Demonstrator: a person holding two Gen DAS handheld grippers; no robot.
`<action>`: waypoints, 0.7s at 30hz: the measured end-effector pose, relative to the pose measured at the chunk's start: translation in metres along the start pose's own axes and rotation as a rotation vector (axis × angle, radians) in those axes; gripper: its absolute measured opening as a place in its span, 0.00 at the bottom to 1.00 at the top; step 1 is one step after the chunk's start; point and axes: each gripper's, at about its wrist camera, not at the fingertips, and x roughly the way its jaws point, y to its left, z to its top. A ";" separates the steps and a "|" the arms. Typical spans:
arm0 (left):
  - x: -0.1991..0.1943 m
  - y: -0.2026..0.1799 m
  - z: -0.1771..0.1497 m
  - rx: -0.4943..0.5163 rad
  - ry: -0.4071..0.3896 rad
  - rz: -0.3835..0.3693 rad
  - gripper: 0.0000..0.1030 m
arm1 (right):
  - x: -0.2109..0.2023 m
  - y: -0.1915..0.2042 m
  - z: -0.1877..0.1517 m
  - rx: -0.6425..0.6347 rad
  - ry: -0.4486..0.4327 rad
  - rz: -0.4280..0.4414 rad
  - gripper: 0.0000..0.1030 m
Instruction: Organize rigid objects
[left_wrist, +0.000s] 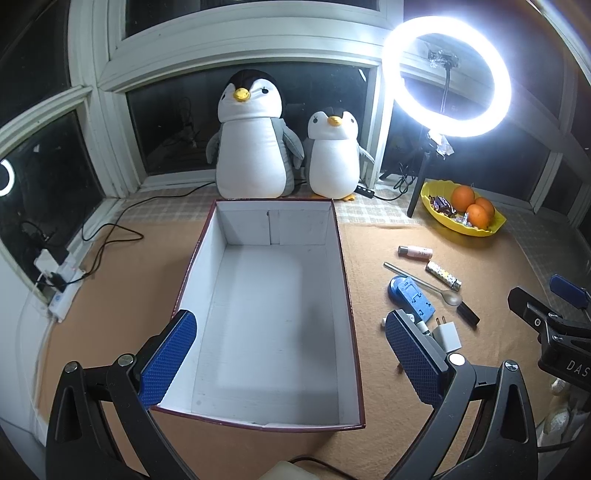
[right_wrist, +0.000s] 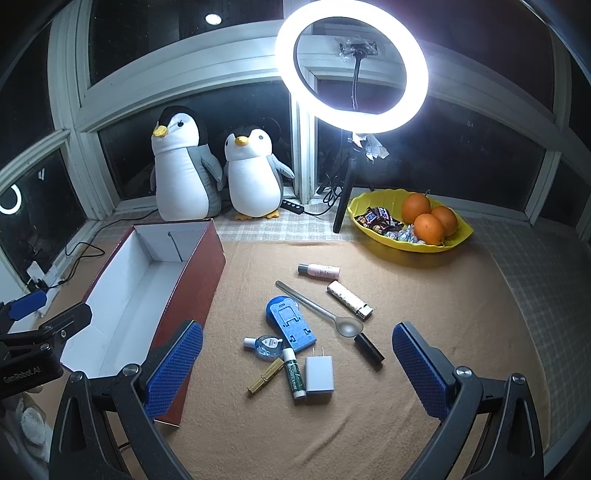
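Open red box (left_wrist: 345, 258), white inside and holding nothing, sits on the cloth-covered counter (right_wrist: 424, 295). Left gripper (left_wrist: 291, 354) hovers over it, jaws spread and unloaded; right gripper (right_wrist: 295, 365) likewise released above the scattered items. Blue stand (right_wrist: 290, 325), spoon (right_wrist: 321, 308), white charger (right_wrist: 319, 374) and lighter (right_wrist: 349, 299) lie just right of the box.

Two penguins (right_wrist: 218, 173) are sitting side by side against the window (right_wrist: 229, 110) — a ring light (right_wrist: 351, 66) is glowing beside them. A yellow bowl (right_wrist: 458, 236) is holding oranges (right_wrist: 428, 218) and candy (right_wrist: 380, 218) — cables (left_wrist: 107, 232) are trailing at the left.

In the left wrist view, the right tongs' finger (left_wrist: 413, 358) hides most of the white charger (left_wrist: 447, 336).
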 end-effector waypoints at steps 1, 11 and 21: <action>0.000 0.001 0.000 0.001 -0.002 0.002 0.99 | 0.000 0.000 0.000 0.000 0.000 0.000 0.98; 0.001 0.003 -0.002 -0.001 -0.004 0.003 0.99 | -0.001 0.001 0.000 0.000 0.000 0.000 0.98; 0.001 0.003 -0.002 -0.003 -0.003 0.006 0.99 | -0.001 0.002 0.000 -0.001 0.003 -0.001 0.98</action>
